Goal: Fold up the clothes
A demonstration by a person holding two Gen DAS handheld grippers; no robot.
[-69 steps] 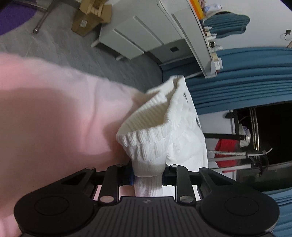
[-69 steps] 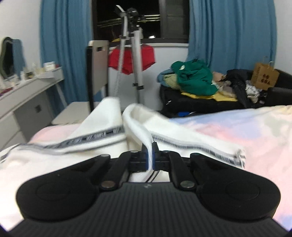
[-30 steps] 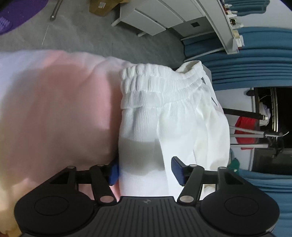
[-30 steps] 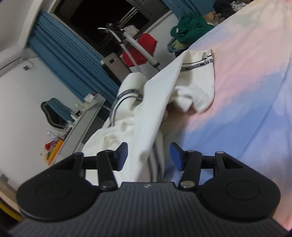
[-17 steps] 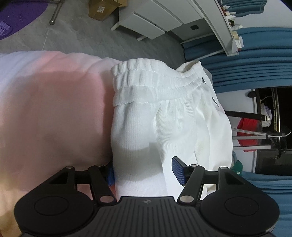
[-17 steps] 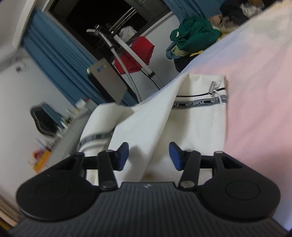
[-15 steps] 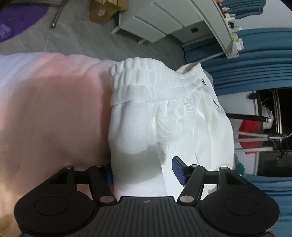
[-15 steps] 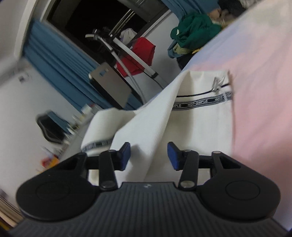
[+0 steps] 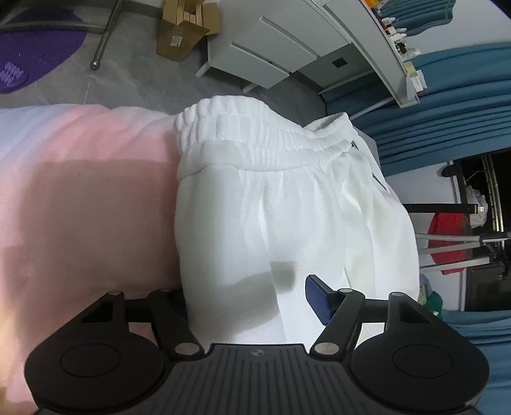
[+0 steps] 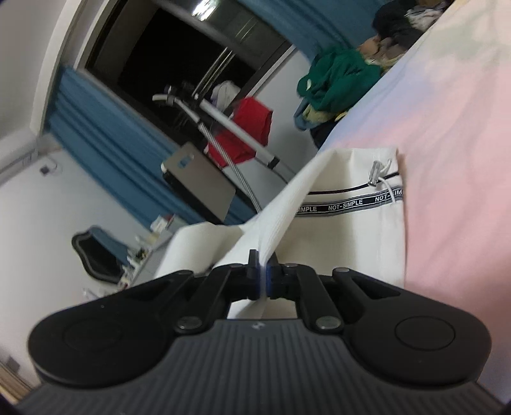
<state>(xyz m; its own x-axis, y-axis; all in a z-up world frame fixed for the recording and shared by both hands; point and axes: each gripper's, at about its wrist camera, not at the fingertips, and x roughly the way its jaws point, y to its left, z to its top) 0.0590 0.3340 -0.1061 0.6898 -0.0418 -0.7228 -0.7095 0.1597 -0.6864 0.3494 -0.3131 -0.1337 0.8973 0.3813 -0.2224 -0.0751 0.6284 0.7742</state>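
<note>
White trousers (image 9: 287, 204) with a gathered elastic waistband (image 9: 255, 134) lie on a pink bedsheet (image 9: 80, 198). My left gripper (image 9: 249, 297) is open, its jaws wide on either side of the trouser cloth; the left finger is partly hidden behind the fabric. In the right wrist view the same white trousers (image 10: 351, 230) show a black band reading NOT-SIMPLE (image 10: 345, 204) near the hem. My right gripper (image 10: 262, 277) is shut on a raised fold of the white cloth.
A white drawer unit (image 9: 271, 48), a cardboard box (image 9: 182, 28) and a purple mat (image 9: 35, 48) are on the grey floor beyond the bed edge. Blue curtains (image 10: 105, 134), a clothes rack with a red garment (image 10: 246, 127) and a pile of clothes (image 10: 338, 79) stand behind.
My right gripper has closed on a fold of the trousers, having been open half a second ago. My left gripper stays open and has barely shifted over the waistband end.
</note>
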